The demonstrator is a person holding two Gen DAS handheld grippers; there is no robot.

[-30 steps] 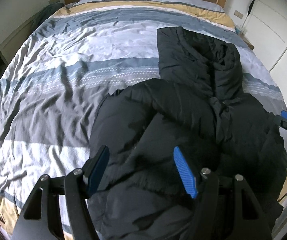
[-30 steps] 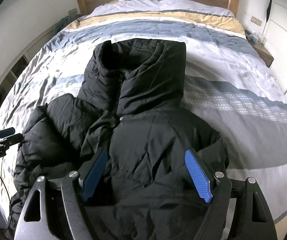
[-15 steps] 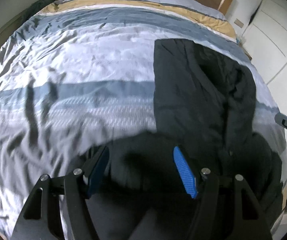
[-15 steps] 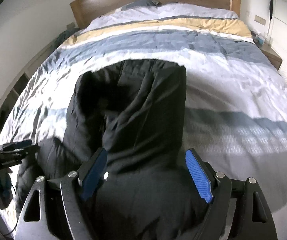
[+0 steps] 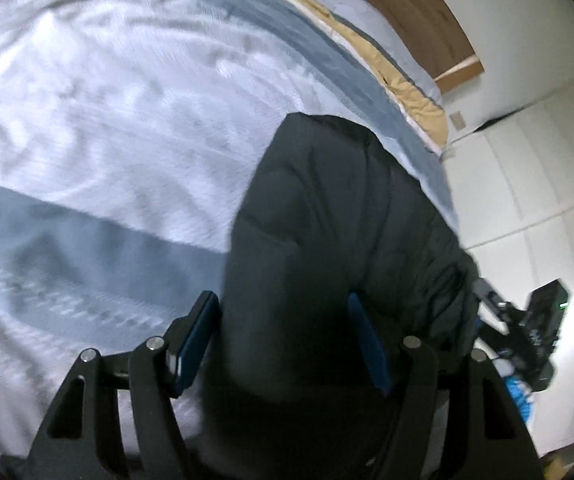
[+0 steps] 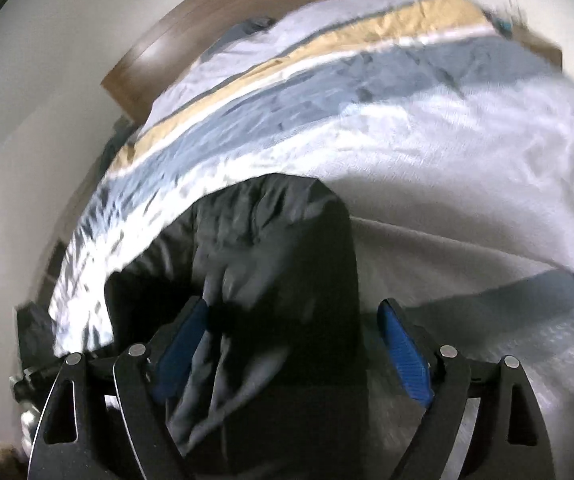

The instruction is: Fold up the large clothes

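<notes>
A black puffer jacket (image 5: 327,216) lies on the striped bed, its hood end pointing toward the headboard. My left gripper (image 5: 283,340) is open, its blue pads wide apart, low over the jacket's upper part. The jacket also fills the lower middle of the right wrist view (image 6: 271,264). My right gripper (image 6: 293,348) is open too, its pads straddling the jacket's hood area from above. Neither gripper holds fabric. Both views are blurred by motion.
The bed has a grey, white and mustard striped duvet (image 5: 107,120) and a wooden headboard (image 6: 223,20). White wardrobe doors (image 5: 547,184) stand to the right of the bed. The right gripper's body (image 5: 535,332) shows at the left view's right edge.
Both grippers have moved forward over the jacket toward the hood and headboard, and tilted. The jacket's lower body has dropped out of view. Both stayed open.
</notes>
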